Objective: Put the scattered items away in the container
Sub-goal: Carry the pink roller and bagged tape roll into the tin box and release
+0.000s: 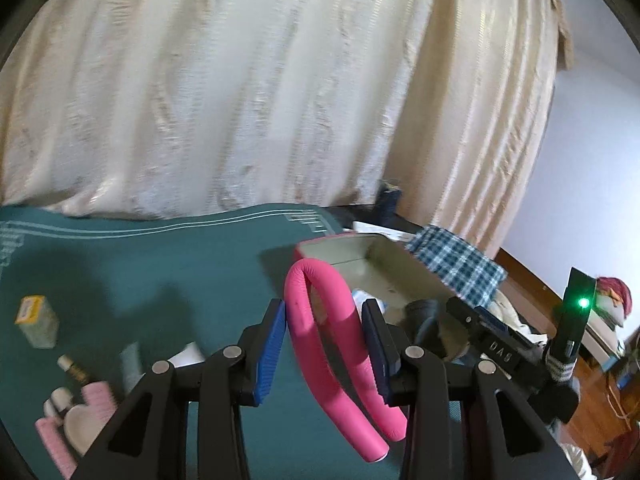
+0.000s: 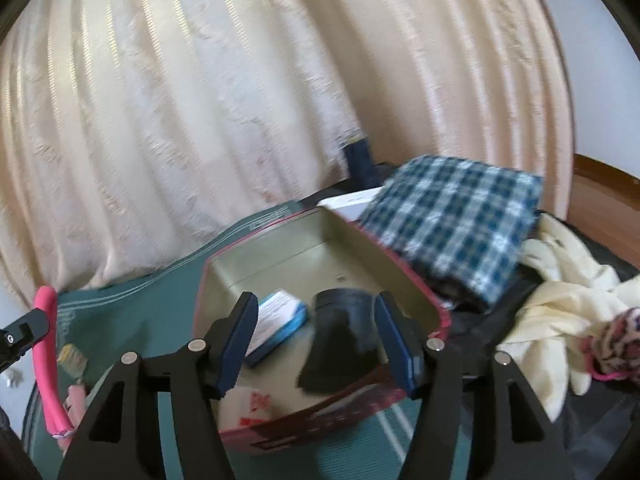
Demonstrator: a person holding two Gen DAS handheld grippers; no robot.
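Biggest worry here is the pink foam curler [image 1: 320, 344]. The left gripper [image 1: 325, 350] has it pinched between its blue pads, bent into a U, and both loose ends dangle below the fingers. It's carried above the green mat [image 1: 160, 264], just short of the near left corner of the tin box [image 1: 360, 248]. If the ends catch the tin's rim on the way in, I'd guess the curler springs out of the grip or drags the tin along the mat. Foam is squishy too, so the grip may be looser than it looks.

The right gripper [image 2: 316, 344] hangs over the tin [image 2: 224, 264] with its jaws wide, holding nothing. It's parked right above the landing spot, so it could bump the left one. A black pouch-like thing [image 2: 340, 332] and a blue-and-white packet [image 2: 278, 316] already lie inside near the front wall.

Left to collect near the mat's left edge: a small yellow-topped box [image 1: 38, 322], a little bottle [image 1: 74, 370] and some pink-and-white bits [image 1: 76, 420]. A plaid cloth [image 2: 452, 216] crowds the tin's far right side.
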